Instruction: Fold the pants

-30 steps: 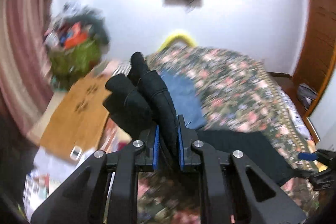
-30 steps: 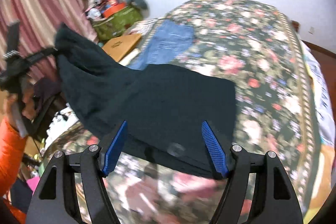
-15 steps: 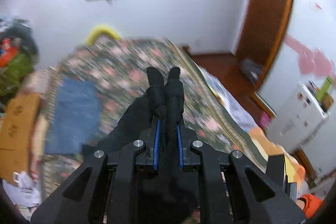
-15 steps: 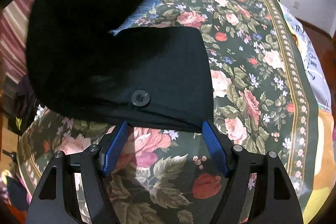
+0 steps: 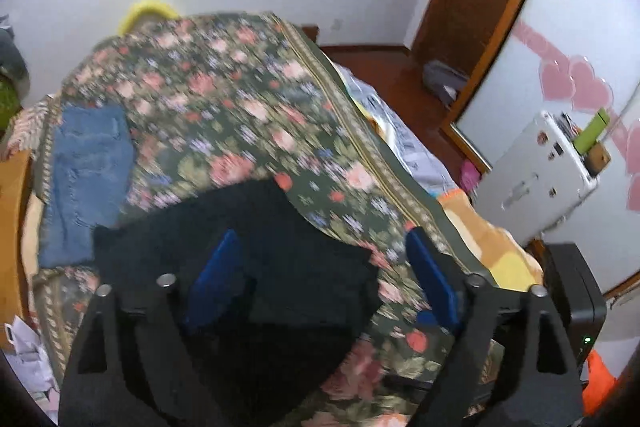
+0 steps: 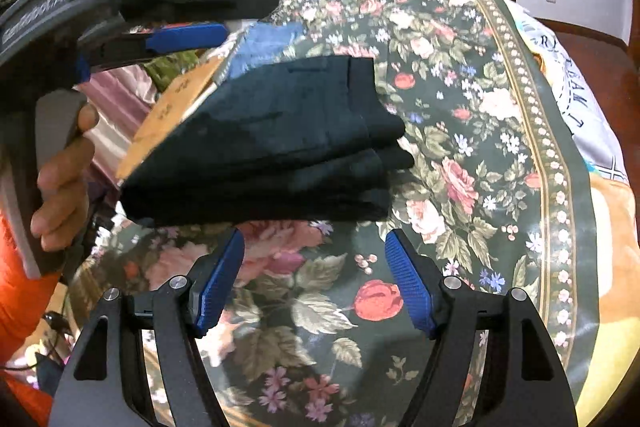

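The black pants [image 6: 272, 143] lie folded in a thick stack on the floral bedspread [image 6: 460, 115]. They also show in the left wrist view [image 5: 256, 251], blurred. My left gripper [image 5: 320, 283] is open and empty just above the stack; it also shows in the right wrist view [image 6: 192, 27] over the pants' far left side. My right gripper [image 6: 316, 283] is open and empty, just in front of the stack's near edge, over the bedspread.
Folded blue jeans [image 5: 88, 179] lie on the bed beyond the pants. A brown cardboard piece [image 6: 172, 115] sits at the bed's left side. A white cabinet [image 5: 536, 167] and a black box [image 5: 576, 291] stand right of the bed.
My left gripper carried the pants' end over onto the stack and opened, letting go. The pants now lie folded. My right gripper stayed open near the front edge.
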A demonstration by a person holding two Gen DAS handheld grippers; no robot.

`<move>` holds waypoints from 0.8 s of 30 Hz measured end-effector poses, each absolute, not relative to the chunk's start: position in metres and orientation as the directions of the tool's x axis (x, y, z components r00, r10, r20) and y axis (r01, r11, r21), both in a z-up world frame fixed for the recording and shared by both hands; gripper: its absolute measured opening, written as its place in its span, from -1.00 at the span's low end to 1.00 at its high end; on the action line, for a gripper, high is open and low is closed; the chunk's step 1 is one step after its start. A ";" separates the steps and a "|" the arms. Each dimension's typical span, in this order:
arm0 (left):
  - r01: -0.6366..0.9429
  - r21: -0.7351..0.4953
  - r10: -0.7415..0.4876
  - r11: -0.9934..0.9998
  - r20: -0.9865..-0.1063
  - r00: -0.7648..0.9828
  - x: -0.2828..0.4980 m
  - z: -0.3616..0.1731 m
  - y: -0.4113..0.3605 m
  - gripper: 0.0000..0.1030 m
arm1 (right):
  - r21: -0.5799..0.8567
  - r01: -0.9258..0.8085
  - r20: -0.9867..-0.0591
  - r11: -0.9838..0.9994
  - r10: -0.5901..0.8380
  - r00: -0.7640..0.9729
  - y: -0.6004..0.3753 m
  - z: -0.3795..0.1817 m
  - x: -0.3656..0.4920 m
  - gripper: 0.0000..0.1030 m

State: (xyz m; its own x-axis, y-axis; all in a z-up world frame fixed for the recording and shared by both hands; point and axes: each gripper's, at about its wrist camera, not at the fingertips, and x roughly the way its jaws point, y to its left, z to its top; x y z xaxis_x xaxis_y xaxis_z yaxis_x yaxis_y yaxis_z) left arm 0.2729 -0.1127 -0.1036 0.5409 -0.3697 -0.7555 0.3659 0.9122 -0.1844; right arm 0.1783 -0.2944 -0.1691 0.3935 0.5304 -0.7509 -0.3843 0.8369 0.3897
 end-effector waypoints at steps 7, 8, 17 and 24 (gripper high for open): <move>0.176 0.005 -0.108 0.984 -0.771 0.627 0.331 -0.116 -0.037 0.91 | 0.399 -0.400 -0.726 0.825 0.551 0.411 -0.280 -0.161 0.184 0.36; 0.146 0.027 -0.069 0.989 -0.787 0.614 0.343 -0.124 -0.024 0.91 | 0.406 -0.402 -0.724 0.821 0.557 0.407 -0.276 -0.161 0.185 0.36; 0.019 0.079 0.064 0.997 -0.906 0.418 0.417 -0.223 0.046 0.91 | 0.377 -0.420 -0.728 0.825 0.545 0.417 -0.253 -0.163 0.190 0.36; 0.023 0.011 0.003 1.000 -0.948 0.319 0.398 -0.271 0.072 1.00 | 0.354 -0.390 -0.734 0.850 0.511 0.447 -0.262 -0.160 0.193 0.36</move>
